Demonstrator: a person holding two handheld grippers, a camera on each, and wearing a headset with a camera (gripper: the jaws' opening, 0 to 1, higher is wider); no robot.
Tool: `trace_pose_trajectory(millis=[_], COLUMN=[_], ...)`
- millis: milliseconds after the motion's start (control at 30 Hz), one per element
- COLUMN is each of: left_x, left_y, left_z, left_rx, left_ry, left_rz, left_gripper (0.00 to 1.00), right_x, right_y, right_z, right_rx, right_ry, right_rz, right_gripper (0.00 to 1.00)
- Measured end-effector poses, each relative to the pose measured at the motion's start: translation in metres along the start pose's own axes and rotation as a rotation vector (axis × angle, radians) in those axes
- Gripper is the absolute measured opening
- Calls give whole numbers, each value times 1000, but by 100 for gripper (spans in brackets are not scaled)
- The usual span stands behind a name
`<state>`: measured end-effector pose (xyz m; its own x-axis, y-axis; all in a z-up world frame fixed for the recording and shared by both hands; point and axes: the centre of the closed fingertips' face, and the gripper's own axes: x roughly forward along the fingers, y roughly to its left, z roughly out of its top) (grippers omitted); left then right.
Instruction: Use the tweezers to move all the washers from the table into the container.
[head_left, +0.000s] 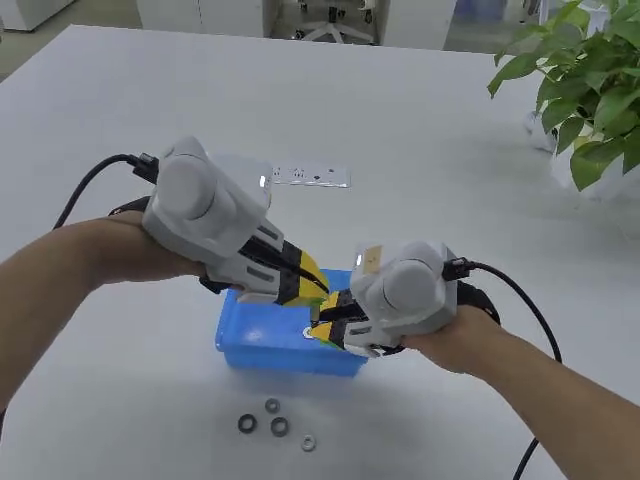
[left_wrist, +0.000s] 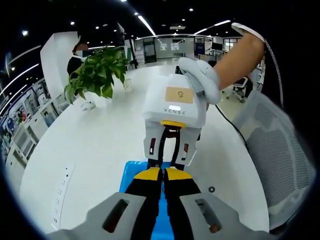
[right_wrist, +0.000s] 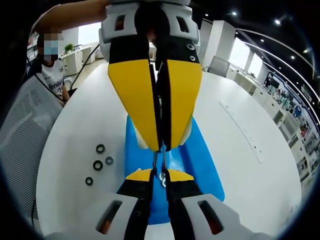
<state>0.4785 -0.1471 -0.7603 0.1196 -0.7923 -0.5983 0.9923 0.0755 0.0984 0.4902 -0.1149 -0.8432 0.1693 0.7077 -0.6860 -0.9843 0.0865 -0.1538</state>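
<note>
A blue container sits on the white table. Both grippers meet tip to tip above it. My left gripper comes in from the left, my right gripper from the right. In the right gripper view, thin metal tweezers run between the left gripper's shut yellow jaws and into my right gripper, also shut on them, over the container. A small washer shows at the tweezers' legs. Several washers lie on the table in front of the container, also the washers.
A white power strip lies behind the container. A potted plant stands at the table's far right. A mesh chair is beside the table. One washer lies near the container.
</note>
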Motion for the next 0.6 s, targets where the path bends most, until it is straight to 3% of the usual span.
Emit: trace_pose_trajectory(millis=[600], left_x=[-15], left_y=[-14], left_z=[10], left_rx=[12], left_ry=[0], left_rz=[9], left_gripper=[5], right_x=[-13], right_y=[13], right_z=[12], right_rx=[-1], right_ry=[-32], right_rz=[-22], right_gripper=[11])
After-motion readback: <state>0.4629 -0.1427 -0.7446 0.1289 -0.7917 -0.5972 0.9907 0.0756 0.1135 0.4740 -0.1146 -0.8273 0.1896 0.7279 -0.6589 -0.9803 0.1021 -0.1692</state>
